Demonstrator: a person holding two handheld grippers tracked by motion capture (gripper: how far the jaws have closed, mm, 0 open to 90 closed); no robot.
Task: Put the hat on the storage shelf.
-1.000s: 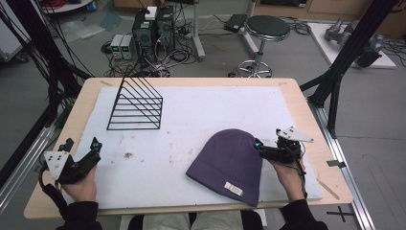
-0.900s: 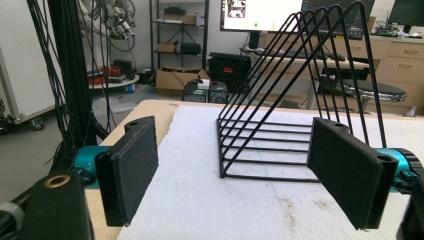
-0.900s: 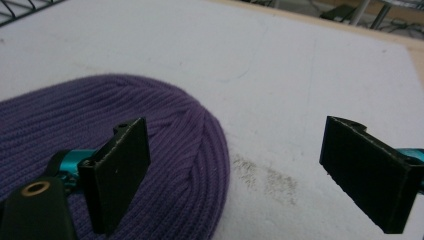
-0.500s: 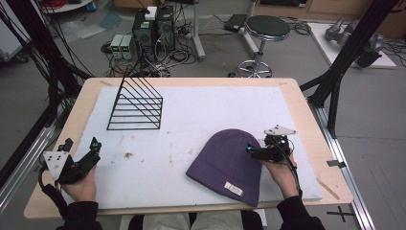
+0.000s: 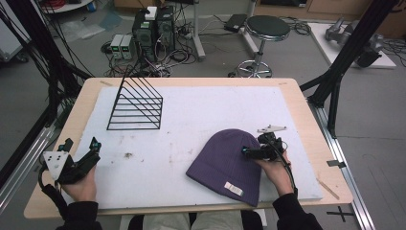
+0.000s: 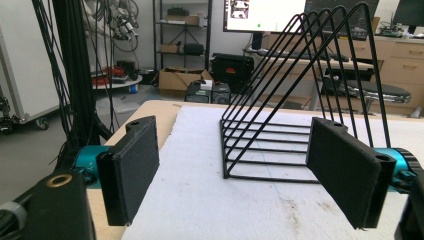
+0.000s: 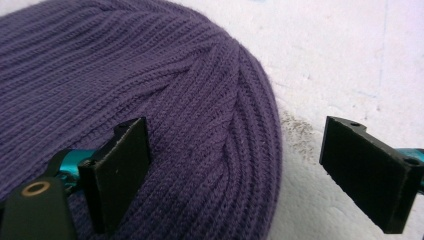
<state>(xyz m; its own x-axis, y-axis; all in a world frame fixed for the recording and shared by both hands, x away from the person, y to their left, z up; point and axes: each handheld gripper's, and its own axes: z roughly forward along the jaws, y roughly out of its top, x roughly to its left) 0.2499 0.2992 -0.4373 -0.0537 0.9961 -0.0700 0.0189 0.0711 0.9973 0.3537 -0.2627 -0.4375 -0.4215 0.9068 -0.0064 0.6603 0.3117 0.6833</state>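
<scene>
A purple knit beanie (image 5: 225,163) lies flat on the white mat, right of centre near the front edge, with a small white label (image 5: 233,188) by its brim. My right gripper (image 5: 253,152) is open over the beanie's right edge. In the right gripper view the beanie (image 7: 165,115) sits under the gripper (image 7: 235,170), one jaw above the knit and the other above the bare mat. My left gripper (image 5: 88,152) rests open at the front left of the table. In its own view the left gripper (image 6: 250,175) points at a black wire rack (image 6: 300,100).
The black wire rack (image 5: 136,103) stands at the back left of the white mat (image 5: 201,110), which covers a wooden table (image 5: 306,110). Dark stains (image 5: 128,155) mark the mat. Beyond the table are a stool (image 5: 265,28), computer boxes (image 5: 153,24) and cables on the floor.
My right gripper has moved left from the mat beside the beanie onto the beanie's right edge. The left gripper has stayed put.
</scene>
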